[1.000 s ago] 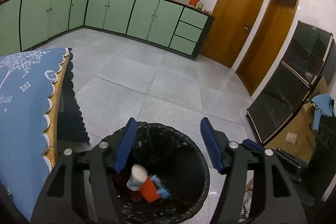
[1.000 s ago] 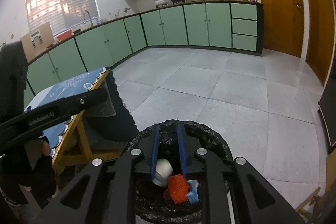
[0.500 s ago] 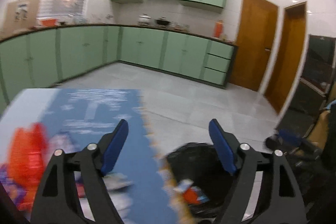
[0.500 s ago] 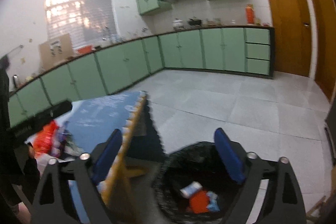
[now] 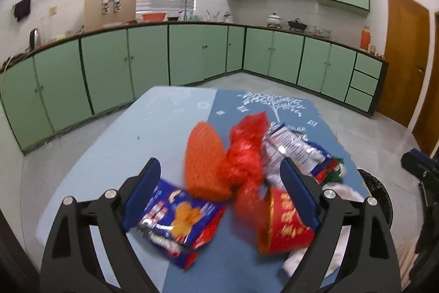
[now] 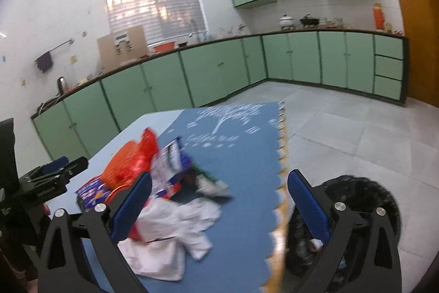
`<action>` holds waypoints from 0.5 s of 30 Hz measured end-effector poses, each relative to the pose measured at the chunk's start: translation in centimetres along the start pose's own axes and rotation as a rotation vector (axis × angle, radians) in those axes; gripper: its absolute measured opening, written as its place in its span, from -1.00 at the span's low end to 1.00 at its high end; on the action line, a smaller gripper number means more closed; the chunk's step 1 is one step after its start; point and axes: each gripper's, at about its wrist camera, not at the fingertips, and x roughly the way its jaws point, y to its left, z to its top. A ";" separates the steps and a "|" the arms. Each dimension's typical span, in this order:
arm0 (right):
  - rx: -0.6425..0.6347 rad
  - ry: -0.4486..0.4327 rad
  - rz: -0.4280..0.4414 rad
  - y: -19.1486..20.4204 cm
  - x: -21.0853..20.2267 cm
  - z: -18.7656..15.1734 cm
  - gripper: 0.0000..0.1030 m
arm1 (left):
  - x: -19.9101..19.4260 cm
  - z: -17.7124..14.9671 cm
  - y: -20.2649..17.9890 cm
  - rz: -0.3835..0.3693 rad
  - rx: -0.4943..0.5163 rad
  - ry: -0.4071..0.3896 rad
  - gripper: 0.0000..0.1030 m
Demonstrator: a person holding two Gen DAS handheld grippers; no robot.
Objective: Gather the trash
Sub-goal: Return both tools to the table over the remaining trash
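A pile of trash lies on the blue-clothed table. My left gripper is open and empty above it, over a blue snack wrapper, an orange net, a red plastic bag and a red paper cup. My right gripper is open and empty above the table's right edge, over crumpled white tissue. The black-lined bin stands on the floor right of the table; it also shows in the left wrist view.
Green cabinets line the far walls. A wooden door is at the right. Grey tiled floor lies beyond the table. The left gripper shows at the left of the right wrist view.
Both grippers have swung left from above the bin to above the table. The right gripper was shut a second ago and is now open. The left stayed open.
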 end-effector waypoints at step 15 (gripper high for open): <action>-0.076 0.164 0.071 5.0 4.1 -4.9 -0.14 | -0.6 -2.9 0.4 -0.034 -0.007 0.020 0.67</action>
